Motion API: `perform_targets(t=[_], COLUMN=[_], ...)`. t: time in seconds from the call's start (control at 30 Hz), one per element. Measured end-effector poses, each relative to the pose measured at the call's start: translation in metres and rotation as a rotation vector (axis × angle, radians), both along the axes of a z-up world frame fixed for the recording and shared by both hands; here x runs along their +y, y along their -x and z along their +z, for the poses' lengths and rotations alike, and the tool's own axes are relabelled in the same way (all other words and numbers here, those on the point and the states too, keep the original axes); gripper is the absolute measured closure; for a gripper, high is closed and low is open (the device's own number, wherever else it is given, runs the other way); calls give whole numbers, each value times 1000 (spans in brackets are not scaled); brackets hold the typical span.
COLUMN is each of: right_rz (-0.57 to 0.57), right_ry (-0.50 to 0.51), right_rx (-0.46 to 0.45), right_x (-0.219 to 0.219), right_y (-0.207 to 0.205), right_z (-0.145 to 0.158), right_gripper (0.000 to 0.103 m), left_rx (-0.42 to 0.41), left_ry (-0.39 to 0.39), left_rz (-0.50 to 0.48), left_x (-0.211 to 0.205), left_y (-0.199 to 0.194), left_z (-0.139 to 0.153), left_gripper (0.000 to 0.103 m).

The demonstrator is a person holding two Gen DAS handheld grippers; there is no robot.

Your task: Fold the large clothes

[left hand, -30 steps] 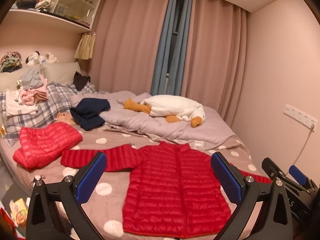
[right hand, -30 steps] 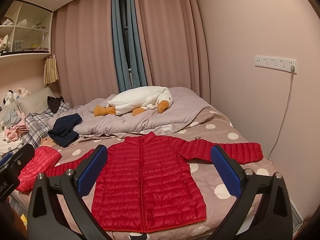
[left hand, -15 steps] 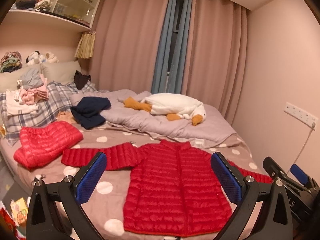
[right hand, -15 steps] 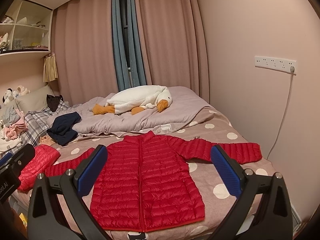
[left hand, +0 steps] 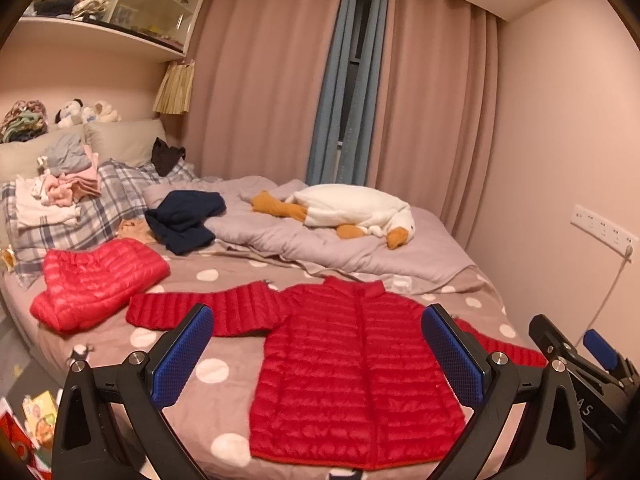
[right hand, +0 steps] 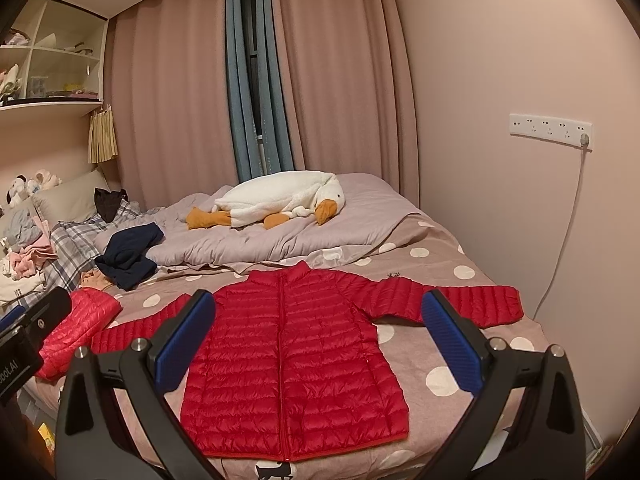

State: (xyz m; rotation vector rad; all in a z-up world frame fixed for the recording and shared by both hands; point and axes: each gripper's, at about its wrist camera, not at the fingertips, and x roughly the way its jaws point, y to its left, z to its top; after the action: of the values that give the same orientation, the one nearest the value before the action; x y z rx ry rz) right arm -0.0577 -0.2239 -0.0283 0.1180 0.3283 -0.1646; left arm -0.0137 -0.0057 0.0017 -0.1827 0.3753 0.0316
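- Flat on the near half of the bed (right hand: 472,256) lies a red puffer jacket (right hand: 296,364), front side up, zipped, collar toward the curtains, both sleeves spread out sideways.
- Above the jacket's hem hangs the left gripper (left hand: 316,356), its blue-padded fingers (left hand: 180,356) wide apart and holding nothing; no contact with the cloth shows.
- Likewise the right gripper (right hand: 318,352) hovers over the jacket with fingers (right hand: 450,344) spread and empty; in the left view it shows just past the jacket's sleeve at the frame edge.
- Left of the jacket, near its sleeve end, sits a second red puffer (left hand: 96,280), bunched roughly into a heap.
- Beyond the jacket's collar lies a crumpled grey quilt (right hand: 280,236), with a white goose toy (right hand: 280,198) resting on it.
- Beyond the jacket's left sleeve, a dark blue garment (left hand: 184,220) lies on the quilt's edge.
- Further left of the jacket, a plaid pillow (left hand: 100,208) carries a pile of pale clothes (left hand: 64,184).
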Motion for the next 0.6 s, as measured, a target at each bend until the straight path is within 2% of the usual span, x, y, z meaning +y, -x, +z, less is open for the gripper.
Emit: perform_targets(t=[0.6], right_rz=[5], right_ry=[8], right_rx=[-6], right_x=[0], right_y=[2], right_z=[0], right_gripper=[0], left_rx=[9], left_ry=[-5], left_rz=[3], left_x=[0], left_y=[2], left_z=[0], left_gripper=[0])
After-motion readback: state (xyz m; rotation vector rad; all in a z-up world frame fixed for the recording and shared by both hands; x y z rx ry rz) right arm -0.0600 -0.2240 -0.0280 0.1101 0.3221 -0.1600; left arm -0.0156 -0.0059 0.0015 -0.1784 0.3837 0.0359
